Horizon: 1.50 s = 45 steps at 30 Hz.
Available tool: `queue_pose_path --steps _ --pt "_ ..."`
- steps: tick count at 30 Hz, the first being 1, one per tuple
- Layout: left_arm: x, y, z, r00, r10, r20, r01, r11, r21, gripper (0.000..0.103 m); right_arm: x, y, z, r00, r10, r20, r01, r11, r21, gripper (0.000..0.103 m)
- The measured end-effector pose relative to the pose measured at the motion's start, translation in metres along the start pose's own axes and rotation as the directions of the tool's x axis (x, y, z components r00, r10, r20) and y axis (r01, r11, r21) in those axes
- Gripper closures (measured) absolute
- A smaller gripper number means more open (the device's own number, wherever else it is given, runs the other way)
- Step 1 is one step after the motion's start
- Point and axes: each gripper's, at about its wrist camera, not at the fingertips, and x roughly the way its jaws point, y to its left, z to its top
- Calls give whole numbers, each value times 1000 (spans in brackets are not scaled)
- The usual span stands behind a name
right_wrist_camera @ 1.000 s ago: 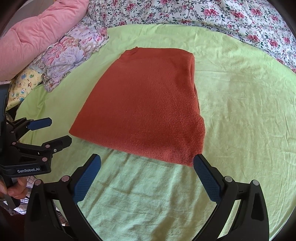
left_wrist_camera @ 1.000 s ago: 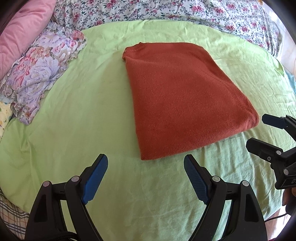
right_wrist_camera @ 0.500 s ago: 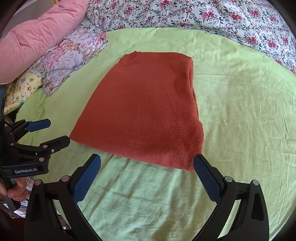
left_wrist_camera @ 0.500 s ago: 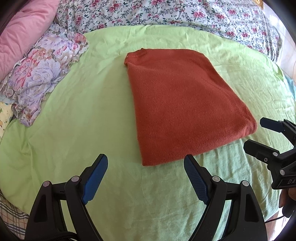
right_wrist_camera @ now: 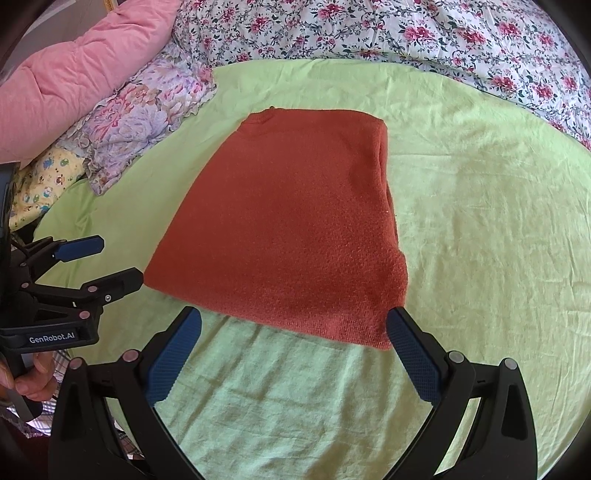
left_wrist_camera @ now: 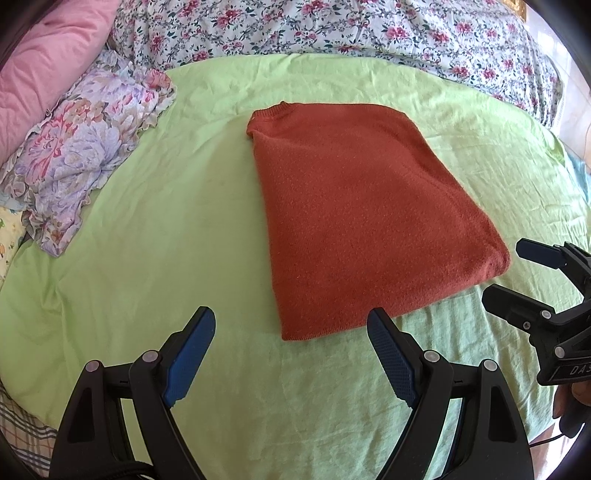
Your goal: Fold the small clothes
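A rust-red knit sweater (left_wrist_camera: pixel 354 214) lies folded into a flat rectangle on the light green sheet (left_wrist_camera: pixel 147 258), collar at the far end. It also shows in the right wrist view (right_wrist_camera: pixel 295 236). My left gripper (left_wrist_camera: pixel 291 332) is open and empty, just short of the sweater's near left corner. My right gripper (right_wrist_camera: pixel 293 328) is open and empty, at the sweater's near edge by its right corner. Each gripper shows in the other's view, the right one (left_wrist_camera: pixel 517 273) at the right, the left one (right_wrist_camera: pixel 107 262) at the left, both open.
A crumpled floral purple garment (left_wrist_camera: pixel 85 155) lies at the left of the sheet. A pink quilt (right_wrist_camera: pixel 74 81) and a rose-print bedspread (right_wrist_camera: pixel 406 33) border the far side. A yellow cartoon-print cloth (right_wrist_camera: pixel 40 184) sits at the far left.
Both grippers have drawn back slightly from the sweater, which now sits a little farther away in both views. Both stay open and the sweater has not moved.
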Motion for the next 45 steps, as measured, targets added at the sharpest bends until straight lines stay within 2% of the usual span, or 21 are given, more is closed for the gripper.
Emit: queue_pose_path --steps 45 --pt "2 0 8 1000 -5 -2 5 1000 -5 18 -1 4 8 1000 11 11 -11 1000 -3 3"
